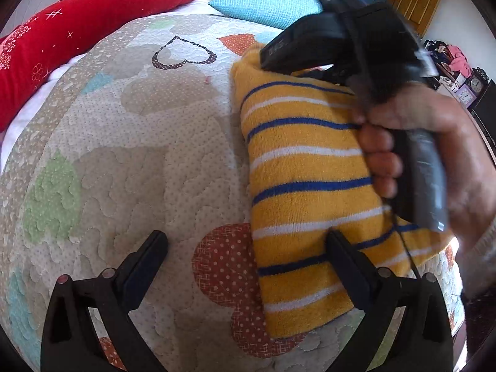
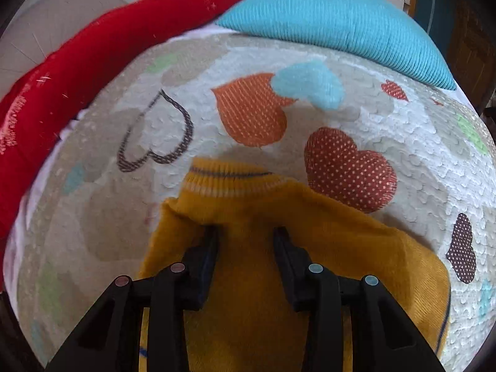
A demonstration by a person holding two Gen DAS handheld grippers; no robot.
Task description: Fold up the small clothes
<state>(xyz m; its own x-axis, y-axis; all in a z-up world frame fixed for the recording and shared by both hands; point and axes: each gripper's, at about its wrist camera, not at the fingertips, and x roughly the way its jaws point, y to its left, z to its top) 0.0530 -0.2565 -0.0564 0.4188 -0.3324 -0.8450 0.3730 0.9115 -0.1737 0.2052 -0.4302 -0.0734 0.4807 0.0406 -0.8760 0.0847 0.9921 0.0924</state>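
Where stripes show, left view only

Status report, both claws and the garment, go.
Left claw open, straddling the edge of the folded yellow striped sweater. Right claw open over it. Nothing in the way on the quilt.

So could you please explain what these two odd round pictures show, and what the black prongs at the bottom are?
No robot here: a person holds a two-finger tool in each hand, each with a fisheye camera looking along its fingers. The left tool's view shows the left gripper open above a quilted bedspread with heart patches. Beside it lies a folded yellow sweater with blue and white stripes, with the person's right hand on the other tool's handle. The right tool's view shows the right gripper open over the sweater, holding nothing. A long red cushion and a turquoise knitted cushion lie behind.
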